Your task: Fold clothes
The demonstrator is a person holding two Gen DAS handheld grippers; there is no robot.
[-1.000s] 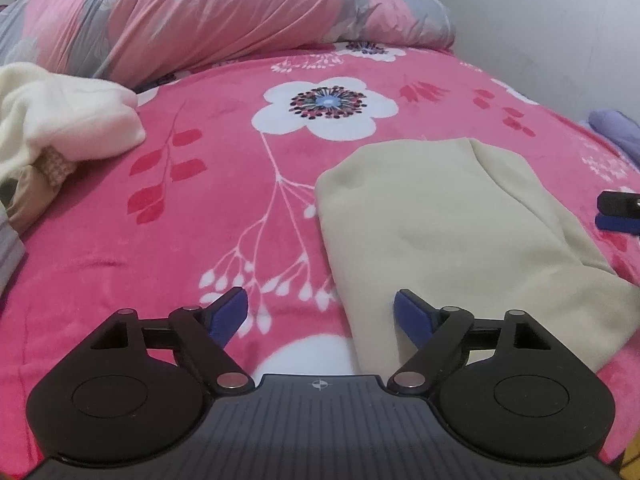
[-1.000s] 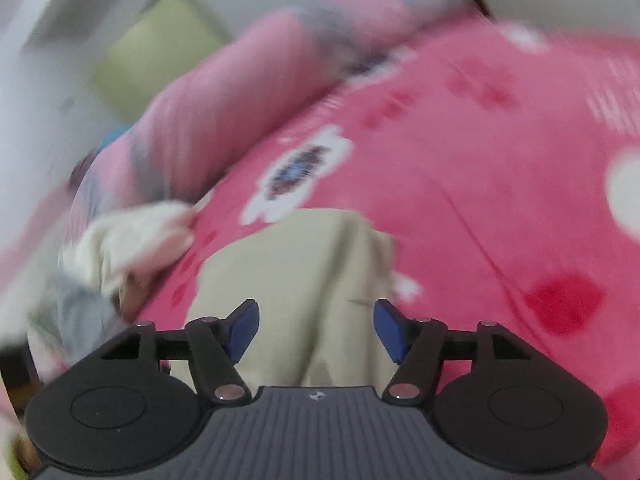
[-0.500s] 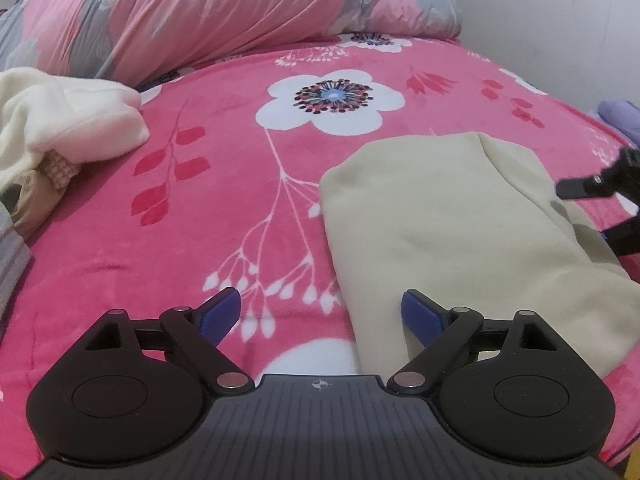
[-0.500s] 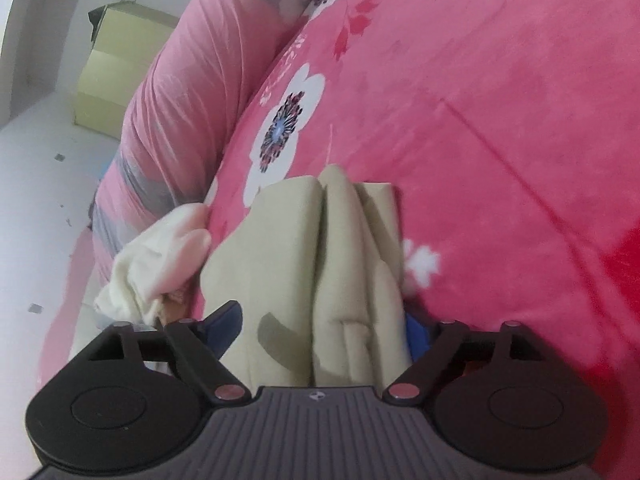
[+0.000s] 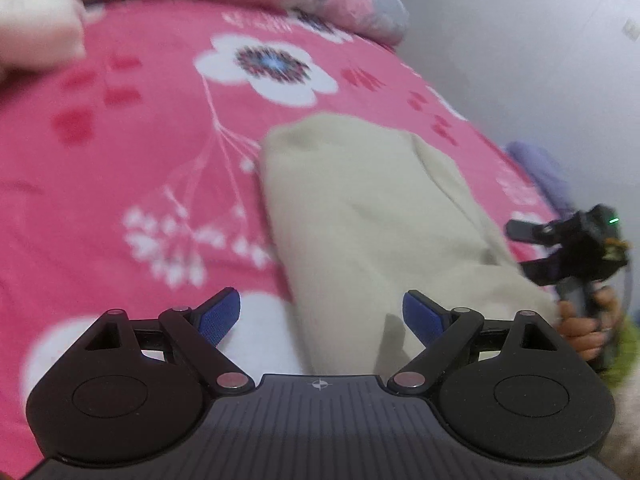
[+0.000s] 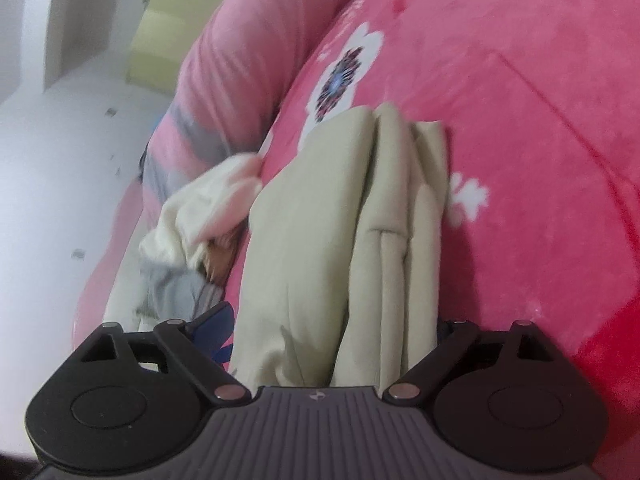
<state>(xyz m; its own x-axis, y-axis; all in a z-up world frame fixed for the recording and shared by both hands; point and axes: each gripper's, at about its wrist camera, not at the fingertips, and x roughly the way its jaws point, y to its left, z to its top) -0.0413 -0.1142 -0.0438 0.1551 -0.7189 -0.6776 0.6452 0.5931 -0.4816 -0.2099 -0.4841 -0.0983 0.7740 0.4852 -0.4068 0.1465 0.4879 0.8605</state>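
Big pink flowered blanket [image 5: 132, 152] filling both views, now tilted and blurrier in the left view than a moment ago. Long pink pillow [image 6: 248, 64] along the far edge, cream and grey pile of clothes [image 6: 192, 220] beside it. Folded beige garment [image 5: 360, 216] lying flat mid-blanket, closer than before. Left gripper [image 5: 321, 312] spread wide, only the garment's near corner between the pads, no pinch. Right gripper [image 6: 332, 334] opening, wider than a second ago, straddling the garment's end; right pad hidden behind the folds. Hand [image 5: 586, 326] on its handle.
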